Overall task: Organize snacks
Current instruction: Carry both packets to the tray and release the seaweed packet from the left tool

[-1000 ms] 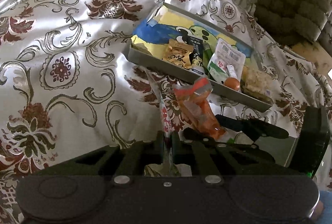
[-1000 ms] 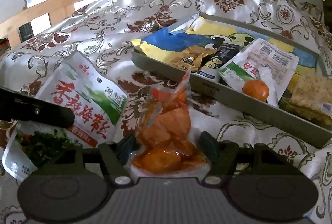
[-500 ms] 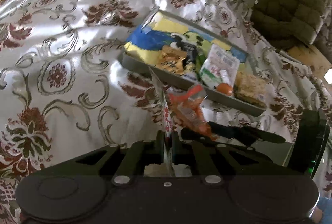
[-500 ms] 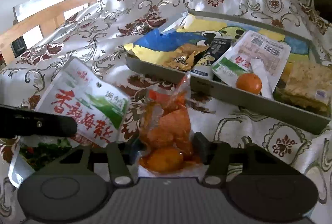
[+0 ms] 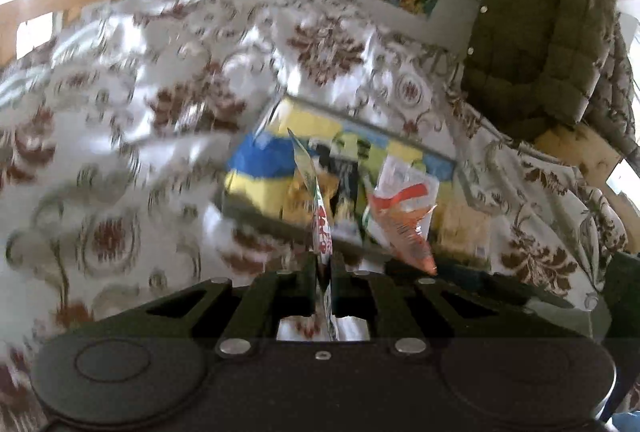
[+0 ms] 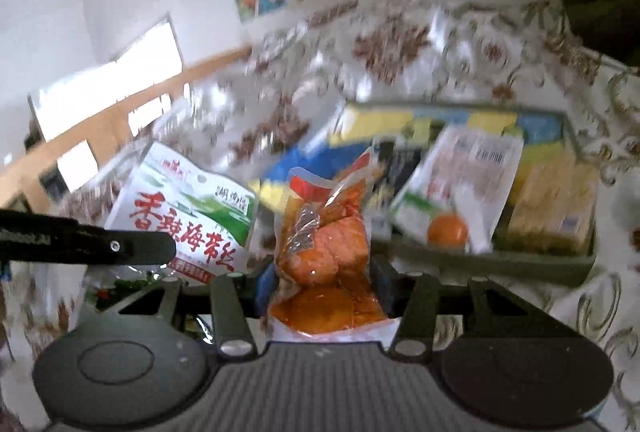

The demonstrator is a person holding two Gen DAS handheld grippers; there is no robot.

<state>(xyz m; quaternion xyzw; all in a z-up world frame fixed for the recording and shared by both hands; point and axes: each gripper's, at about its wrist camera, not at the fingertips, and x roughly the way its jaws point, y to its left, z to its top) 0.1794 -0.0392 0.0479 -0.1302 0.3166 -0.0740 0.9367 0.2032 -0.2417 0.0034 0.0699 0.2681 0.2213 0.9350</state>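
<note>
snacks first, left wrist view: white seaweed packet point(image 5: 320, 224) pinched edge-on in the left tool point(image 5: 324, 272), jaws clenched flat on its thin lower edge, packet standing up just ahead of the tips. a second ago sat lower over the patterned bedspread point(image 5: 120, 152); now raised, with wall posters and a green padded jacket point(image 5: 540, 44) in view beyond. grey tray point(image 5: 256, 210) straight ahead past the packet, already carrying a blue-and-yellow bag point(image 5: 256, 168) and other packs. orange packet point(image 5: 404, 232) just to the right of the tips, held up by the other tool.

right wrist view: orange packet point(image 6: 332, 256) gripped across its width by the right tool point(image 6: 324, 280), jaws having just closed in on it and now pressing both sides, no longer slack around it. lifted clear of the bedspread. seaweed packet point(image 6: 188, 220) close by on the left, front facing, under the dark finger point(image 6: 88, 240) of the left tool. tray point(image 6: 520, 262) ahead and to the right, holding a small orange fruit point(image 6: 447, 232), a labelled white pack point(image 6: 472, 172) and a pale cracker block point(image 6: 556, 200).

likely meaning: both pickups done, both packets airborne, carry toward the tray next; free space there looks tight, mostly at the near left.
</note>
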